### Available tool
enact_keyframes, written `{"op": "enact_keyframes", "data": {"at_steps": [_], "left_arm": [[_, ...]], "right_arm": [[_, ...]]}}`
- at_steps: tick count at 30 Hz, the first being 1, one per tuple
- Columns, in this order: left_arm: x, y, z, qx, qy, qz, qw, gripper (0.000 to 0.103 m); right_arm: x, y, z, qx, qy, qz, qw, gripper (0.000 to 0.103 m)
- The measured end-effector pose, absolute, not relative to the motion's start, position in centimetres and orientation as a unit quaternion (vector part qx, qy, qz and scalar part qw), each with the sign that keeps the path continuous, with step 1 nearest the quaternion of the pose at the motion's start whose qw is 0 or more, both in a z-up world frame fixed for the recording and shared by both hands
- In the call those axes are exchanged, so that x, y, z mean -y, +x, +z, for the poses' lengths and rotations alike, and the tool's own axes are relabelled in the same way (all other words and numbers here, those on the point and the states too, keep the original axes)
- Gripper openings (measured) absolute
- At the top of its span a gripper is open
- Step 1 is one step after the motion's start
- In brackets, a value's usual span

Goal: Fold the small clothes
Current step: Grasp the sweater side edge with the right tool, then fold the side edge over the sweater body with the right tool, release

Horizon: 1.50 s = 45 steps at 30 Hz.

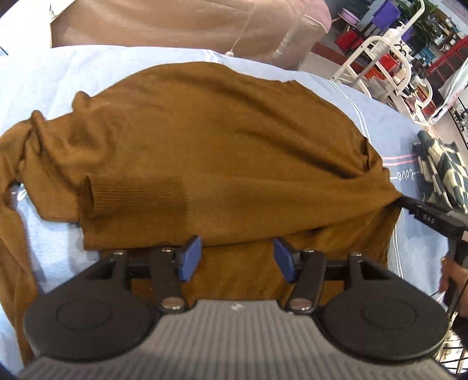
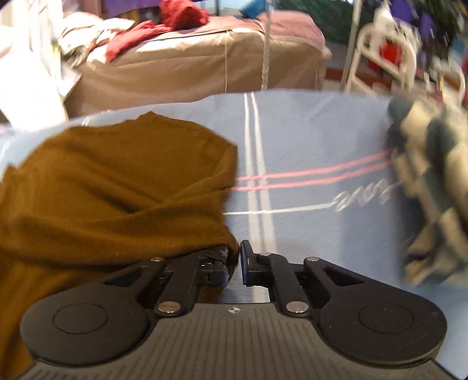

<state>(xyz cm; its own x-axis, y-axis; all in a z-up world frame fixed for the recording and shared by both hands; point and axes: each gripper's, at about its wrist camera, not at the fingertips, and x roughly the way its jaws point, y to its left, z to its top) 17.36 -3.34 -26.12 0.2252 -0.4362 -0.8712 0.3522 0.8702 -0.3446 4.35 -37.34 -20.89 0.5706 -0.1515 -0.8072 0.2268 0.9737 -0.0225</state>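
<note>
A brown knit sweater (image 1: 219,146) lies spread and partly folded on a light blue sheet (image 1: 380,117), with a ribbed cuff (image 1: 134,204) lying across its front. My left gripper (image 1: 238,258) hovers over the sweater's near edge. It is open: the blue pads (image 1: 191,257) stand well apart, with cloth beneath them but nothing pinched. My right gripper (image 2: 234,257) is shut on the right corner of the sweater (image 2: 117,181). In the left wrist view the right gripper (image 1: 424,213) pulls that corner taut toward the right.
A dark and cream checkered cloth (image 1: 441,169) (image 2: 430,190) lies at the sheet's right side. Behind the sheet (image 2: 307,131) stands a tan covered bed (image 2: 190,64) with red clothing (image 2: 175,14) on it. A white rack (image 1: 389,58) stands at the far right.
</note>
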Motion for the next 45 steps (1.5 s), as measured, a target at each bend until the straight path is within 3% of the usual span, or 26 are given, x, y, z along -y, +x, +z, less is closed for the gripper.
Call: {"op": "enact_keyframes", "data": {"at_steps": [6, 9, 10, 11, 12, 13, 17, 21, 23, 33, 37, 39, 42, 44, 45], "left_arm": [[2.4, 16.1, -26.8, -0.582, -0.041, -0.241, 0.775, 0.056], [1.5, 16.1, -27.1, -0.582, -0.045, -0.233, 0.778, 0.057], [1.3, 16.2, -27.1, -0.583, -0.046, -0.229, 0.778, 0.058], [1.1, 16.4, -27.2, -0.583, -0.049, -0.225, 0.779, 0.058], [1.0, 16.7, -27.2, -0.582, -0.052, -0.222, 0.780, 0.058], [0.8, 16.9, -27.1, -0.581, -0.059, -0.218, 0.782, 0.058], [0.1, 17.1, -26.3, -0.572, -0.074, -0.212, 0.789, 0.063], [-0.2, 17.0, -26.3, -0.572, -0.063, -0.213, 0.790, 0.064], [-0.5, 17.2, -26.4, -0.571, -0.059, -0.211, 0.791, 0.064], [-1.0, 19.3, -26.3, -0.557, -0.086, -0.197, 0.803, 0.064], [0.2, 21.1, -27.0, -0.558, -0.067, -0.193, 0.804, 0.065], [0.8, 21.9, -27.7, -0.565, -0.052, -0.189, 0.802, 0.065], [1.5, 22.5, -29.2, -0.573, -0.013, -0.178, 0.800, 0.065], [2.0, 22.7, -30.2, -0.579, 0.003, -0.179, 0.796, 0.065], [2.1, 22.6, -30.5, -0.576, 0.012, -0.180, 0.797, 0.066]], "right_arm": [[40.7, 2.9, -21.6, -0.498, 0.002, -0.089, 0.862, 0.008], [42.3, 2.6, -18.3, -0.458, 0.078, -0.061, 0.883, 0.033], [42.8, 3.6, -17.4, -0.455, 0.105, -0.046, 0.883, 0.053], [43.3, 5.0, -16.9, -0.460, 0.141, -0.033, 0.876, 0.081], [43.8, 6.6, -16.7, -0.468, 0.178, -0.024, 0.865, 0.090], [44.0, 8.1, -16.6, -0.469, 0.211, -0.019, 0.857, 0.091], [43.0, 13.6, -18.8, -0.513, 0.242, -0.029, 0.823, 0.064], [40.7, 16.3, -22.1, -0.582, 0.217, -0.053, 0.782, 0.048], [39.9, 16.6, -23.0, -0.594, 0.184, -0.065, 0.780, 0.010], [43.5, 18.4, -19.2, -0.514, 0.245, -0.055, 0.820, 0.008], [43.4, 20.3, -20.5, -0.500, 0.261, -0.055, 0.824, 0.008], [43.3, 21.4, -22.2, -0.530, 0.257, -0.064, 0.806, 0.009], [42.9, 20.2, -22.3, -0.534, 0.224, -0.089, 0.810, 0.028], [42.7, 18.7, -21.4, -0.516, 0.226, -0.101, 0.820, 0.074], [42.6, 17.7, -20.6, -0.497, 0.223, -0.102, 0.833, 0.078]]}}
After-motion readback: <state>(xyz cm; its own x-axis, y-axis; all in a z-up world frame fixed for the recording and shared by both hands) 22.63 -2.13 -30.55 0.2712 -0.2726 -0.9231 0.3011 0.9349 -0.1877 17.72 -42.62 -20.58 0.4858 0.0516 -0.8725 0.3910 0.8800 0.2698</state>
